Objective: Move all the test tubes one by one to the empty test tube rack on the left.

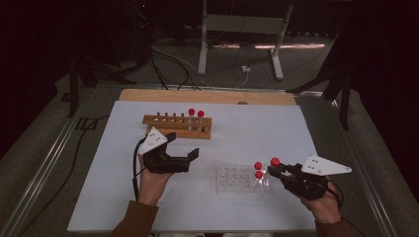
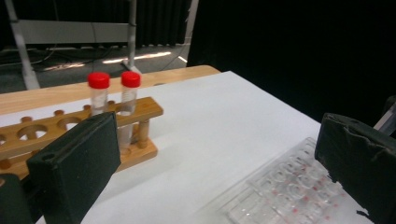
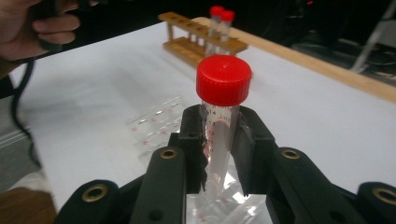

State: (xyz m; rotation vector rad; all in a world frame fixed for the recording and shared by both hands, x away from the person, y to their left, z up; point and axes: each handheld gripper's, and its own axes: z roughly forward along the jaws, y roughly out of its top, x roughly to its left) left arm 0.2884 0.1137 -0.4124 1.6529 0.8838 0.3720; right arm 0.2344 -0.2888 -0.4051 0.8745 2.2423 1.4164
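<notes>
My right gripper (image 3: 219, 140) is shut on a clear red-capped tube (image 3: 222, 116), held upright just above the clear plastic well tray (image 3: 156, 123). From above, that gripper (image 1: 274, 169) and its held tube (image 1: 274, 161) sit by the tray's (image 1: 232, 178) right end, where two more red-capped tubes (image 1: 258, 170) stand. A wooden rack (image 1: 173, 129) at the back holds two red-capped tubes (image 1: 195, 116) in its right holes, also close in the left gripper view as the rack (image 2: 84, 135) and its tubes (image 2: 114, 93). My left gripper (image 1: 185, 145) is open between rack and tray, holding nothing.
The white mat (image 1: 247, 128) lies on a wooden table whose bare strip (image 1: 197, 95) shows at the far edge. Metal frame legs (image 1: 237, 34) and cables (image 1: 168, 59) stand on the floor beyond. The rack's left holes (image 1: 160, 117) hold nothing.
</notes>
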